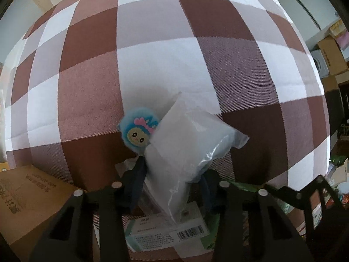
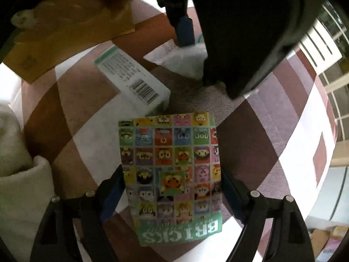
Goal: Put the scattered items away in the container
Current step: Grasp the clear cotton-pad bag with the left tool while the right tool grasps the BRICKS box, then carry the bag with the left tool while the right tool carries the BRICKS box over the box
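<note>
My left gripper (image 1: pixel 172 174) is shut on a clear plastic bag (image 1: pixel 187 144) that holds a blue plush doll (image 1: pixel 138 132), lifted above the checked cloth. My right gripper (image 2: pixel 172 187) is shut on a green BRICKS box (image 2: pixel 172 170) with cartoon faces, held over the cloth. A white-green box with a barcode (image 2: pixel 133 80) lies on the cloth; it also shows in the left wrist view (image 1: pixel 170 233). The brown cardboard container (image 1: pixel 28 200) is at lower left in the left wrist view and at upper left in the right wrist view (image 2: pixel 65 35). The left gripper (image 2: pixel 185 30) and its bag (image 2: pixel 185 59) show in the right wrist view.
The brown, white and grey checked cloth (image 1: pixel 152 54) covers the surface. Cardboard boxes (image 1: pixel 331 56) and clutter stand off the right edge. A white cloth bundle (image 2: pixel 15 152) lies at the left in the right wrist view. A dark sleeve (image 2: pixel 246 32) hangs over the top.
</note>
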The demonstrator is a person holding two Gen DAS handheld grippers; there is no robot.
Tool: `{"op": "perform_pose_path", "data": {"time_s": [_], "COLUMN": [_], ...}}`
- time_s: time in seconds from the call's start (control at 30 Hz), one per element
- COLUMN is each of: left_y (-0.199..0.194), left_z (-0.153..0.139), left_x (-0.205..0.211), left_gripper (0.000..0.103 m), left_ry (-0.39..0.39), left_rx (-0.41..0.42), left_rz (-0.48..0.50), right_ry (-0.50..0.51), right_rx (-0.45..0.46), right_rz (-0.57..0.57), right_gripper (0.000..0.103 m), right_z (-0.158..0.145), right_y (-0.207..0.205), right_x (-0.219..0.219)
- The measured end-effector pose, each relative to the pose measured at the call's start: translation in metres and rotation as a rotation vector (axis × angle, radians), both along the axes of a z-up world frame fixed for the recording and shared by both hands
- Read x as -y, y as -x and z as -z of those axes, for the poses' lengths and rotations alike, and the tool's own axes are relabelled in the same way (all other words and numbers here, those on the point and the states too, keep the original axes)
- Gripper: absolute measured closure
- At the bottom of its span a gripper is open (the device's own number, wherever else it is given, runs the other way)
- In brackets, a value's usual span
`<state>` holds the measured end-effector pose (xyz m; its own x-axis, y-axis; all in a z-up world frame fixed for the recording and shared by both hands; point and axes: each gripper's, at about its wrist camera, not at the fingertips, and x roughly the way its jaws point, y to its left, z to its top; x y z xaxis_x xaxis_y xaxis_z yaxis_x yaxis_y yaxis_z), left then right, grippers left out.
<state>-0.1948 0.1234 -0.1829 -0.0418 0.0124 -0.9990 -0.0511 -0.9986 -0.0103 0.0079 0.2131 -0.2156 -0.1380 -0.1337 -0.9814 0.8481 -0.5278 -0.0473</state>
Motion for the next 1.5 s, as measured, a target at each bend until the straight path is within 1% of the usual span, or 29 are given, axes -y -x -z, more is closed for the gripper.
{"op": "perform_pose_path", "data": {"time_s": [0.1,0.2,0.3,0.33,0.37,0.47,0.57,0.63,0.8,0.87,0.93,0.97,1.2,1.5], "left_y": [0.0,-0.007,-0.016,-0.017,-0.021,-0.034,-0.04,-0.044,-0.063,-0.073,-0.08,-0.085,-0.12,-0.155], "left_z": [-0.006,-0.016,-0.037,-0.043,-0.048,-0.062,-0.081,-0.09,-0.108,-0.114,-0.116,-0.119,-0.136,-0.14], "left_x": [0.001,-0.002,0.005,0.0,-0.003,-0.012,-0.025,-0.025,-0.035,-0.035,-0.038,-0.036,-0.02,0.008], "left_gripper": [0.067,0.067,0.067,0.067,0.067,0.067,0.067,0.067,0.067,0.067,0.067,0.067,0.067,0.067], "left_ry": [-0.025,-0.046,-0.062,-0.064,-0.063,-0.065,-0.066,-0.069,-0.076,-0.088,-0.095,-0.1,-0.114,-0.127], "left_rx": [-0.016,-0.038,-0.061,-0.068,-0.071,-0.084,-0.095,-0.106,-0.14,-0.147,-0.152,-0.156,-0.181,-0.163], "left_rz": [-0.007,0.001,0.025,0.042,0.099,0.116,0.127,0.135,0.148,0.147,0.145,0.143,0.132,0.112], "right_ry": [0.036,0.076,0.103,0.109,0.108,0.104,0.122,0.137,0.147,0.148,0.148,0.148,0.153,0.164], "right_rx": [0.045,0.1,0.146,0.152,0.153,0.141,0.141,0.141,0.109,0.108,0.098,0.096,0.09,0.09], "right_rz": [0.114,0.23,0.323,0.349,0.366,0.422,0.481,0.515,0.542,0.548,0.554,0.554,0.569,0.572], "right_gripper": [0.02,0.02,0.02,0.02,0.02,0.02,0.02,0.02,0.02,0.02,0.02,0.02,0.02,0.02], "right_z": [-0.004,-0.01,-0.018,-0.022,-0.024,-0.035,-0.047,-0.056,-0.07,-0.075,-0.079,-0.077,-0.091,-0.107], "right_y": [0.01,0.018,0.022,0.023,0.023,0.023,0.023,0.02,-0.002,0.0,-0.006,-0.01,-0.034,-0.052], "right_x": [-0.009,-0.023,-0.035,-0.039,-0.041,-0.047,-0.052,-0.054,-0.066,-0.073,-0.07,-0.075,-0.074,-0.06]}}
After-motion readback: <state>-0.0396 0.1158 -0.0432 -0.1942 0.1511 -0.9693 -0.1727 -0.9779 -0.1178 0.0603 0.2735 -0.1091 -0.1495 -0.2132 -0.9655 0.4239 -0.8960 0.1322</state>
